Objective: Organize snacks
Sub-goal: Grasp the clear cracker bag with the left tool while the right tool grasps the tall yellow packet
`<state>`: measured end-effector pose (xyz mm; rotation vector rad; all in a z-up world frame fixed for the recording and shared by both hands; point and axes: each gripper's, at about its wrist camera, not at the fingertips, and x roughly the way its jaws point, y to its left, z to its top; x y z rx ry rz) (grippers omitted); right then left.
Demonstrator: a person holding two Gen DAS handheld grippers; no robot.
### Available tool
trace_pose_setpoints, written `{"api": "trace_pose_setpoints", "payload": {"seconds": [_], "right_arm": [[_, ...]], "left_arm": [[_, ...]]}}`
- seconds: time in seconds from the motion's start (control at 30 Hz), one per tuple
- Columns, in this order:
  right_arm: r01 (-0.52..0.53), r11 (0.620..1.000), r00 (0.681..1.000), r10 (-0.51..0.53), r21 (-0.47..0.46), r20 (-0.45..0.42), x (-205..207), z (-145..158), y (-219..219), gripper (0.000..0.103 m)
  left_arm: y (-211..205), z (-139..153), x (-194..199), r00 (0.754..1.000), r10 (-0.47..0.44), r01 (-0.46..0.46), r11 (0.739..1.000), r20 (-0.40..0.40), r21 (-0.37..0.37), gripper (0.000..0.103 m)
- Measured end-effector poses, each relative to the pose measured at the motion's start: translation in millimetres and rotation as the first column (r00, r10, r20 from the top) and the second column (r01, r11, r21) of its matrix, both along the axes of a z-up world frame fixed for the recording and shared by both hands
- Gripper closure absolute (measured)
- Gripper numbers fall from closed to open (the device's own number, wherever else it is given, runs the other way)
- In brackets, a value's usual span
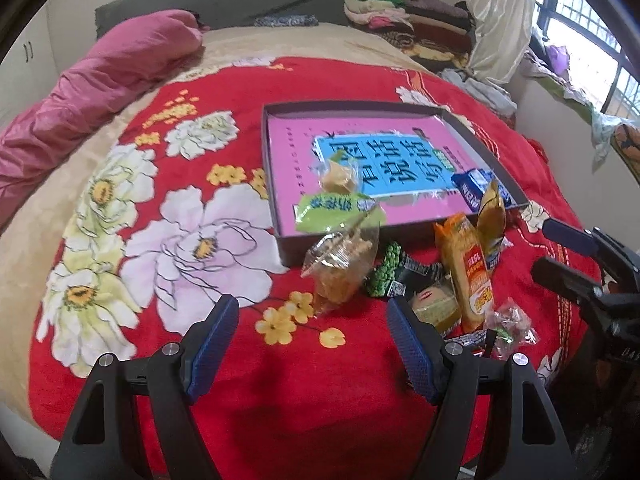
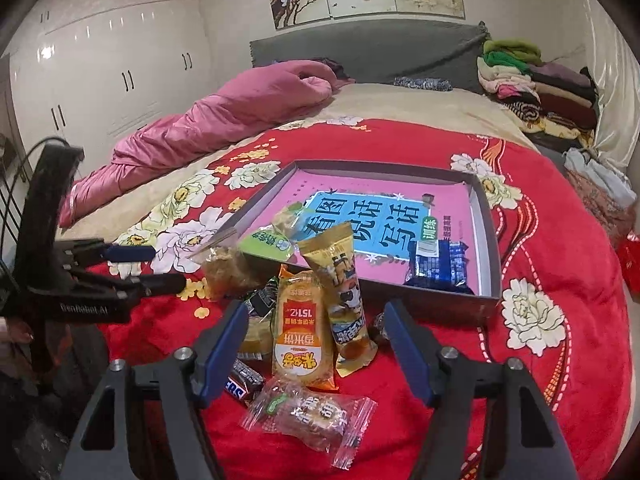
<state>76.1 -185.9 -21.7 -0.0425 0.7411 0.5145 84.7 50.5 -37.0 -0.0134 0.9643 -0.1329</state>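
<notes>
Snacks point(image 2: 303, 336) heaped before the tray point(image 2: 490, 240); left claw point(image 1: 312, 328) and right claw point(image 2: 316, 332) both gape empty.

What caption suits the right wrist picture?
Open right gripper hovers over snack packets piled beside a shallow box on a red blanket.

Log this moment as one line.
left gripper: open, empty | right gripper: open over orange snack pack | tray: three snacks inside

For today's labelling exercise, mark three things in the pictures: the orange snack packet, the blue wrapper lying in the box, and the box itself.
orange snack packet point(image 2: 303, 330), right wrist view, middle of its front.
blue wrapper point(image 2: 438, 266), right wrist view, centre of the foil.
box point(image 2: 486, 236), right wrist view, inner right wall.
</notes>
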Motion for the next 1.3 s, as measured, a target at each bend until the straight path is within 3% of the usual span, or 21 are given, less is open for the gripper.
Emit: {"api": "trace_pose_setpoints", "payload": {"seconds": [0.57, 0.67, 0.97, 1.17, 1.23, 1.3], "right_arm": [[0.001, 1.000, 0.998, -0.001, -0.003, -0.067, 35, -26, 3, 0.060], [-0.001, 1.000, 0.996, 0.000, -0.011, -0.086, 41, -34, 5, 0.069], [-0.034, 0.999, 0.995, 0.036, 0.023, -0.097, 54, -40, 8, 0.071], [-0.057, 0.997, 0.993, 0.061, 0.048, -0.097, 53, -39, 9, 0.078], [-0.056, 0.997, 0.994, 0.061, 0.057, -0.096, 52, -37, 9, 0.080], [-0.057, 0.996, 0.994, 0.063, 0.065, -0.085, 50, -34, 8, 0.081]], "left_arm": [[-3, -30, 26, 0.999, -0.005, 0.004, 1.000, -0.046, -0.028, 0.026], [-5, -34, 29, 0.999, -0.010, 0.008, 0.999, -0.050, -0.035, 0.026], [-11, -43, 40, 0.998, -0.013, 0.010, 0.999, -0.055, -0.048, 0.025], [-13, -45, 49, 0.999, -0.018, 0.014, 0.998, -0.051, -0.069, 0.044], [-15, -46, 51, 0.998, -0.031, 0.027, 0.997, -0.052, -0.078, 0.056], [-18, -47, 52, 0.998, -0.047, 0.042, 0.996, -0.050, -0.080, 0.061]]}}
